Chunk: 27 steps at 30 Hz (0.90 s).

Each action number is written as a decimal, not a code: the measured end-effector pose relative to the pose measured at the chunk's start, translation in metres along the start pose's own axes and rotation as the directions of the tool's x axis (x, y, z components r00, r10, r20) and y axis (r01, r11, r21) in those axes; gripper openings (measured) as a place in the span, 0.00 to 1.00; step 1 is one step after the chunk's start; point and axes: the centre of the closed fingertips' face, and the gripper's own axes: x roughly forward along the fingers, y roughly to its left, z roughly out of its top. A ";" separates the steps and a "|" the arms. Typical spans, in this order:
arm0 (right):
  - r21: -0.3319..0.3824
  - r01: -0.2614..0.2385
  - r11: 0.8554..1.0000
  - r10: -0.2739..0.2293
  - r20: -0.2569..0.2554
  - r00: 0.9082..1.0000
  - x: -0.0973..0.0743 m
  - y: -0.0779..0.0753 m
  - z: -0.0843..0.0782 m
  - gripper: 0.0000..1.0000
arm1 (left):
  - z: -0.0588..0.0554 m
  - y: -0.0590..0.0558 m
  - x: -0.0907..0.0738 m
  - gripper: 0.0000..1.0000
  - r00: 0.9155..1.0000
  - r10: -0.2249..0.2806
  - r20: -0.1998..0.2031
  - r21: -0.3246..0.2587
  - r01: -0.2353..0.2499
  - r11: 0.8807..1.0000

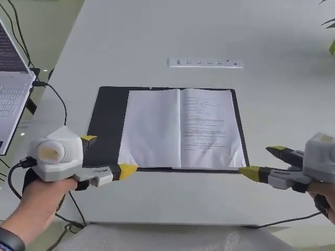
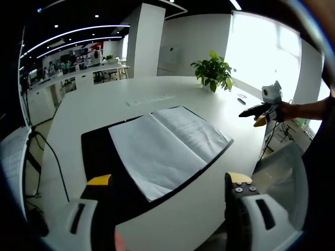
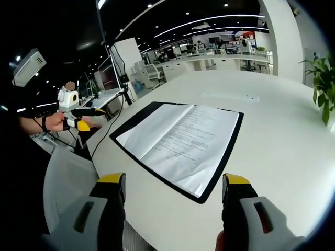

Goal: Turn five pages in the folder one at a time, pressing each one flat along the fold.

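A black folder (image 1: 107,125) lies open on the white table, with a blank page (image 1: 152,128) on its left side and a printed page (image 1: 209,128) on its right. My left gripper (image 1: 107,156) hovers by the folder's near left corner, open, nothing between its jaws. My right gripper (image 1: 261,162) hovers off the near right corner, open and empty too. In the left gripper view the folder (image 2: 97,151) lies just ahead between the yellow-tipped jaws, and the right gripper (image 2: 254,112) shows far right. In the right gripper view the folder (image 3: 133,123) lies ahead and the left gripper (image 3: 84,117) shows at left.
A laptop (image 1: 10,89) sits at the table's left edge with black cables (image 1: 57,99) trailing toward me. A white power strip (image 1: 205,63) lies beyond the folder. A potted plant (image 2: 212,73) stands at the far right. A grey chair back (image 1: 172,238) is below.
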 end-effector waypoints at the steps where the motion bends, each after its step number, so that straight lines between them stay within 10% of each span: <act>1: -0.001 0.002 1.000 -0.002 -0.003 1.000 0.000 0.001 -0.001 0.78 | -0.001 0.000 -0.001 0.86 1.000 0.004 -0.002 0.002 -0.004 1.000; 15: 0.005 0.014 1.000 -0.015 0.010 1.000 -0.006 0.002 -0.001 0.80 | -0.004 0.002 -0.008 0.89 1.000 0.020 -0.004 -0.013 -0.020 1.000; 27: 0.019 0.032 0.999 -0.033 0.017 0.999 -0.011 -0.001 -0.003 0.81 | 0.018 -0.008 0.011 0.89 1.000 -0.022 0.007 0.013 0.022 1.000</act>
